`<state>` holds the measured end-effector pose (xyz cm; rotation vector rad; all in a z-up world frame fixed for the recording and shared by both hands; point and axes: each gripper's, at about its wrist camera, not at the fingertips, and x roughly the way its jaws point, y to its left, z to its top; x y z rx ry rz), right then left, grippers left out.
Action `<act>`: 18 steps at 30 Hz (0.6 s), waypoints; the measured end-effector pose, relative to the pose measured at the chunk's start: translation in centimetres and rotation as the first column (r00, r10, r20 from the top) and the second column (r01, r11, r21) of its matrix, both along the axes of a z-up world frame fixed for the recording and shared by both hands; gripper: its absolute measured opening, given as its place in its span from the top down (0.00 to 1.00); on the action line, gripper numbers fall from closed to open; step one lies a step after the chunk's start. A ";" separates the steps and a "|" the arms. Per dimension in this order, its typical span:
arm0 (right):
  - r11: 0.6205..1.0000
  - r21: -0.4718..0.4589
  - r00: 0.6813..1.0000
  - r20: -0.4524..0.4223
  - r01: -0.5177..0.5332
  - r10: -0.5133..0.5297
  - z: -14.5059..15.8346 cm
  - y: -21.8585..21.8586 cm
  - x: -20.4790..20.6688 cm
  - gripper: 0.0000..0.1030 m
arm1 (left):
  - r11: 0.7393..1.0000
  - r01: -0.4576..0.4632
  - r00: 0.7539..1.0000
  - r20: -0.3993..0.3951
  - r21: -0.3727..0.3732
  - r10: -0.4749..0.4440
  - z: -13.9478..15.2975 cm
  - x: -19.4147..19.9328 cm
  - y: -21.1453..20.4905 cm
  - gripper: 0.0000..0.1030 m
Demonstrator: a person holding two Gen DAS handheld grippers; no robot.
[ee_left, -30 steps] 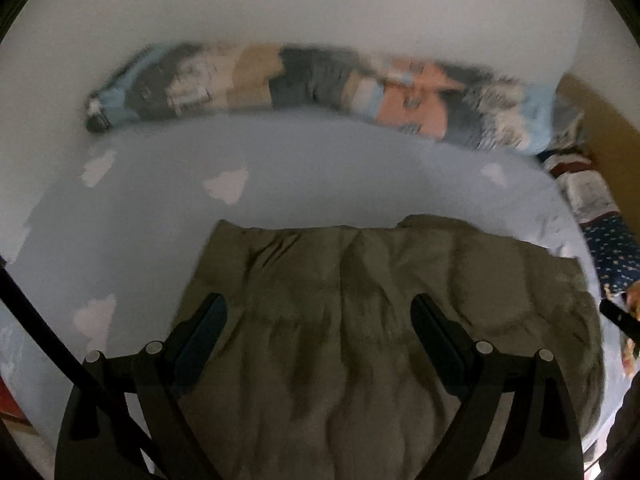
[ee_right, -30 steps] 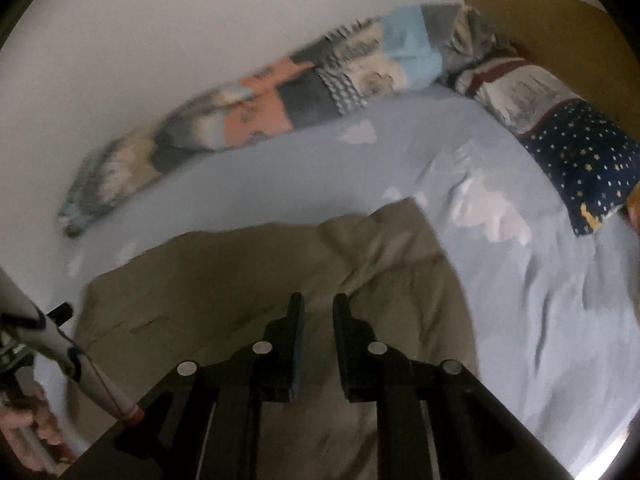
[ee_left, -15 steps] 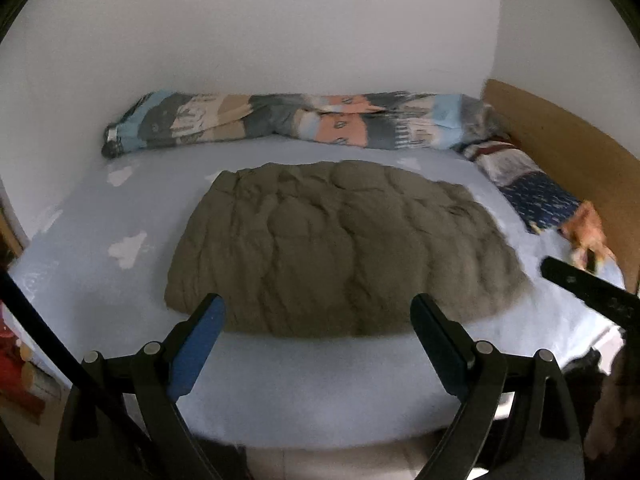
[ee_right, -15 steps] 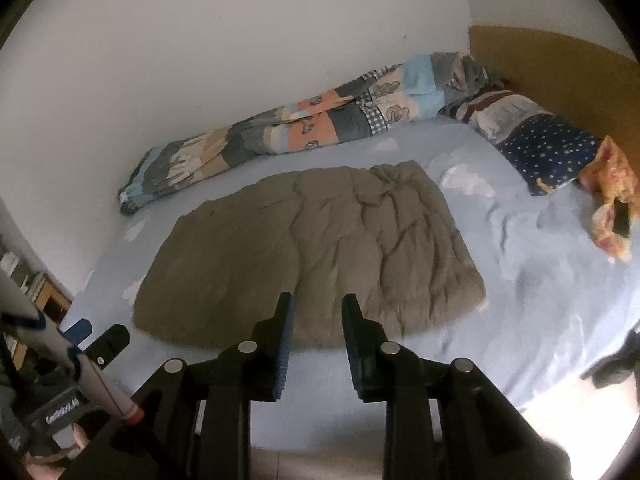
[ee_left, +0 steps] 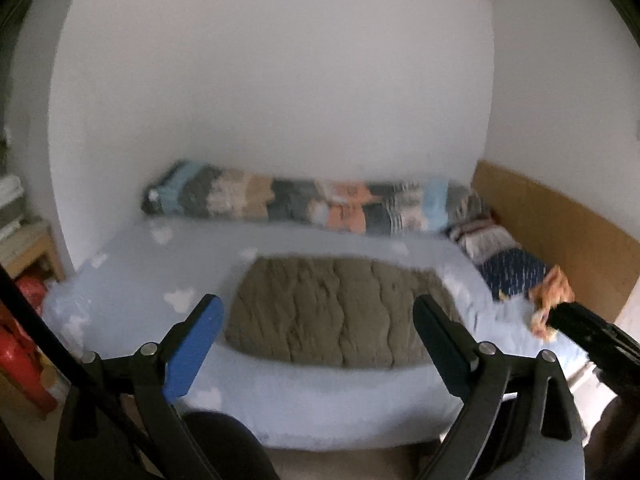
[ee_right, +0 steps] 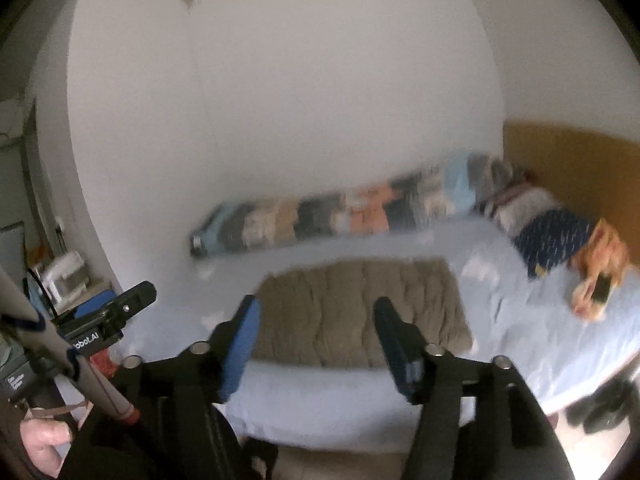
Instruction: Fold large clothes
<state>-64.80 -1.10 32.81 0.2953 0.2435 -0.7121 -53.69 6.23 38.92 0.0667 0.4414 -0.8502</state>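
Observation:
An olive-brown quilted garment (ee_left: 340, 312) (ee_right: 360, 312) lies folded flat in a rough rectangle in the middle of a light blue bed (ee_left: 132, 276) (ee_right: 532, 332). My left gripper (ee_left: 318, 312) is open, held in the air well back from the bed's near edge, with nothing between its fingers. My right gripper (ee_right: 316, 312) is open too, also back from the bed and empty. Both views are blurred by motion. The right gripper's body (ee_left: 592, 336) shows at the right edge of the left wrist view.
A rolled patchwork blanket (ee_left: 312, 204) (ee_right: 344, 216) lies along the white wall. Pillows (ee_left: 508, 264) (ee_right: 552, 236) and an orange plush toy (ee_left: 548, 296) (ee_right: 600, 276) sit by the wooden headboard (ee_left: 560, 232). Shelves (ee_left: 24, 236) and red items (ee_left: 20, 344) stand left of the bed. A hand (ee_right: 44, 440) holds the left tool.
Both grippers pulled back and up from the garment to beyond the bed's edge. The right gripper went from shut to open. The garment stayed lying flat on the bed.

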 end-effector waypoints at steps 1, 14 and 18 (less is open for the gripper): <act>1.000 -0.024 1.000 0.022 0.010 -0.010 1.0 0.5 -0.4 0.27 | 1.000 -0.003 1.000 0.011 -0.009 0.004 0.7 -0.1 0.3 0.03; 0.984 -0.164 0.997 -0.012 0.069 -0.072 0.8 2.5 2.4 0.08 | 0.984 0.084 0.992 0.082 0.159 -0.098 -2.1 -2.1 -2.9 0.00; 0.992 -0.079 0.992 -0.073 0.097 -0.103 -1.8 -0.2 3.7 0.08 | 0.979 -0.019 0.998 0.067 0.203 0.006 -5.2 0.3 -4.6 0.00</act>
